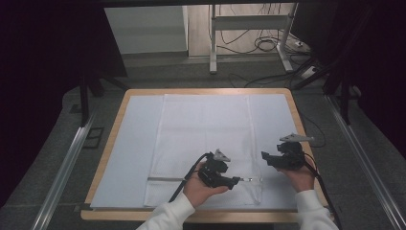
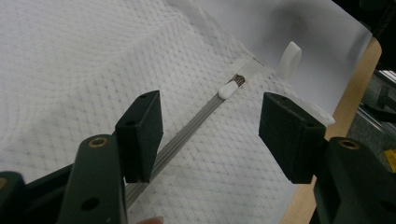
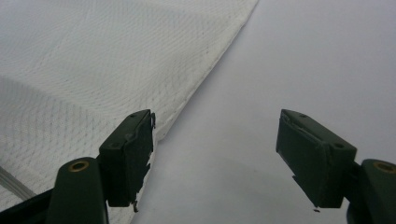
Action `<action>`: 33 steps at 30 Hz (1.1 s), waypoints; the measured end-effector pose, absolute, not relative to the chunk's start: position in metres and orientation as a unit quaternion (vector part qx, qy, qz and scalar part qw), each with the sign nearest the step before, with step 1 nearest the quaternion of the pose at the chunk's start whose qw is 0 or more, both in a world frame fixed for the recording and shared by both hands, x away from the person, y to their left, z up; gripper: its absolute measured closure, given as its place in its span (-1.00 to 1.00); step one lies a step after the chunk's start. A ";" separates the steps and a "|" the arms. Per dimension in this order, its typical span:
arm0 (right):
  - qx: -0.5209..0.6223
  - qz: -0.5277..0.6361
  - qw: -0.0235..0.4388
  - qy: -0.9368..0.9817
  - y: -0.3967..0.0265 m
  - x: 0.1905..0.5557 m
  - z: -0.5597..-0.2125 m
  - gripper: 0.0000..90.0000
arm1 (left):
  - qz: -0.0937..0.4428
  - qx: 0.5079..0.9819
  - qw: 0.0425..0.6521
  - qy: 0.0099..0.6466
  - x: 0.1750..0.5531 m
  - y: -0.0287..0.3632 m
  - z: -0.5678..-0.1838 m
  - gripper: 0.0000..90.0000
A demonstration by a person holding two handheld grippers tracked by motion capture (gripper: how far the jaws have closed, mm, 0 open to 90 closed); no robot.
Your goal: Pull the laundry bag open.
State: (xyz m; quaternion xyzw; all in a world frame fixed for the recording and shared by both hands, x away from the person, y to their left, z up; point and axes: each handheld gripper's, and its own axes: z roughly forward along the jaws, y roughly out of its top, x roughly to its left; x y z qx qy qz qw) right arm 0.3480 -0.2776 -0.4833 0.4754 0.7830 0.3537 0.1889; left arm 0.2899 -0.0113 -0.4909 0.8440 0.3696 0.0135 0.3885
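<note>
A white mesh bag (image 1: 206, 134) lies flat on the white-covered table. A grey zipper (image 2: 187, 128) crosses it near the front edge, its white pull (image 2: 229, 89) close to the bag's right end. My left gripper (image 2: 210, 135) hovers over the zipper with both jaws spread, the pull just ahead of them and untouched. From above, my left gripper (image 1: 235, 181) points right along the zipper (image 1: 201, 179). My right gripper (image 1: 264, 157) hangs at the bag's right edge, open; in its own view my right gripper (image 3: 219, 158) straddles the bag's hem (image 3: 201, 79) with nothing gripped.
A white sheet (image 1: 129, 158) covers the wooden table (image 1: 111, 143). A white fabric loop (image 2: 289, 60) sticks up at the bag's corner near the zipper's end. Metal rails (image 1: 67, 163) run along both sides of the table, and cables lie on the floor behind.
</note>
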 end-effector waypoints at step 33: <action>0.474 0.344 0.196 0.786 -0.277 0.348 -0.485 -0.40 | -0.029 0.848 0.381 0.366 0.298 -0.045 -0.500 -0.06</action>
